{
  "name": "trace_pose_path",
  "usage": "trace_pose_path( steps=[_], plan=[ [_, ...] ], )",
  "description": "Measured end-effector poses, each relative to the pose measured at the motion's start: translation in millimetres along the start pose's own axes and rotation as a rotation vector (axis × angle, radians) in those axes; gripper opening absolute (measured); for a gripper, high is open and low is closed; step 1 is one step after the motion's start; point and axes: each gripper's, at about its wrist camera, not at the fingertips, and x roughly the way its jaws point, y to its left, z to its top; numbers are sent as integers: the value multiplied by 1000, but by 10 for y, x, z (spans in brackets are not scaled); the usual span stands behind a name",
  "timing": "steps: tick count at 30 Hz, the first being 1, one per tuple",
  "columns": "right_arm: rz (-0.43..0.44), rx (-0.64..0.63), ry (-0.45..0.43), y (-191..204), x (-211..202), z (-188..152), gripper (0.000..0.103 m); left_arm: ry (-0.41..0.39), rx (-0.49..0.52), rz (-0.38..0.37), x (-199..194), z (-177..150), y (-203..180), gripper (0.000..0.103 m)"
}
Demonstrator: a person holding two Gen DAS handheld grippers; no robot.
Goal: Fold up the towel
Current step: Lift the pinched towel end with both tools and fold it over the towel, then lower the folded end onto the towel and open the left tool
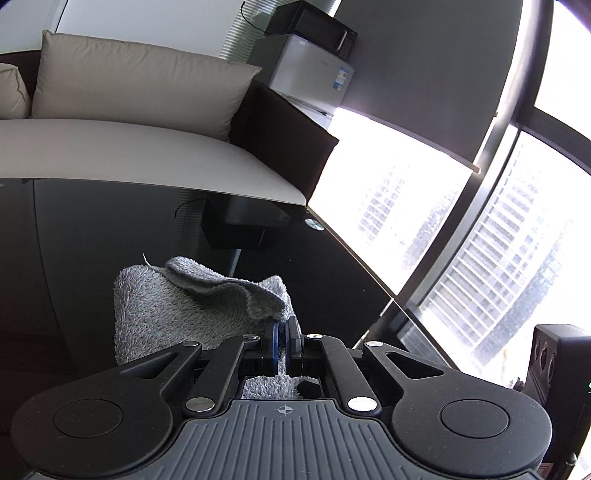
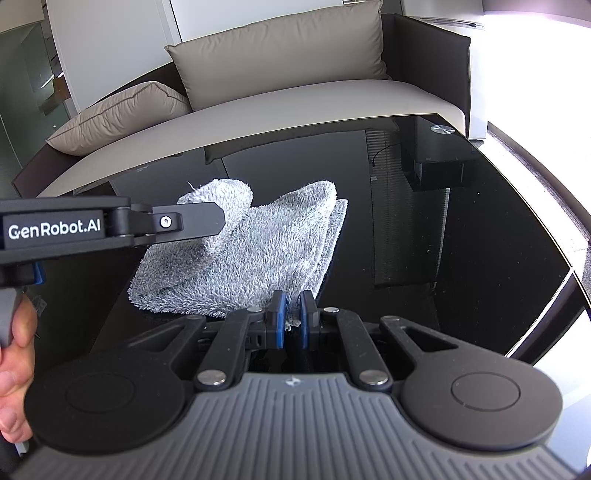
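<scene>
L gripper (image 1: 282, 334): jaws clenched tight on a corner of the grey towel (image 1: 177, 306). Blue pads (image 1: 274, 345) pinch the cloth, w/ a bit of terry showing behind them near the gripper body. The pinched corner is lifted off the table and curled over, so a flap droops across the top of the rest of the towel. From the R wrist view the same gripper comes in from the left edge as a black bar marked GenRobot.AI, tip buried in the raised fold; a hand (image 2: 14, 369) grips its handle at lower left.

R gripper (image 2: 291, 317): jaws nearly closed, grasping the near edge of the towel (image 2: 251, 254); a small tuft of cloth sits between the blue pads (image 2: 280, 317).

Towel lies mostly on the black glass table (image 2: 461, 258), layers stacked along its right side, far-left corner held up by the L gripper.

Beyond the table: a sofa (image 2: 295, 107) w/ beige cushions (image 2: 280, 51). In the L view a small fridge (image 1: 310, 81) w/ a microwave (image 1: 314, 26) on top, and a big window (image 1: 498, 240) at right.
</scene>
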Motion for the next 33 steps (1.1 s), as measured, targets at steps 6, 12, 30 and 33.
trace_pose_path(
  steps=[6,12,30,33],
  plan=[
    [5,0,2,-1,-8,7,9,41,5,-11,82,-24,55,3],
    [10,-3,6,-7,-14,9,9,63,5,-21,132,-17,83,3],
    [11,-1,13,-27,-30,20,9,125,-5,-39,145,-160,210,13],
    [9,2,15,-36,-36,25,9,96,-22,-40,49,-123,251,22]
  ],
)
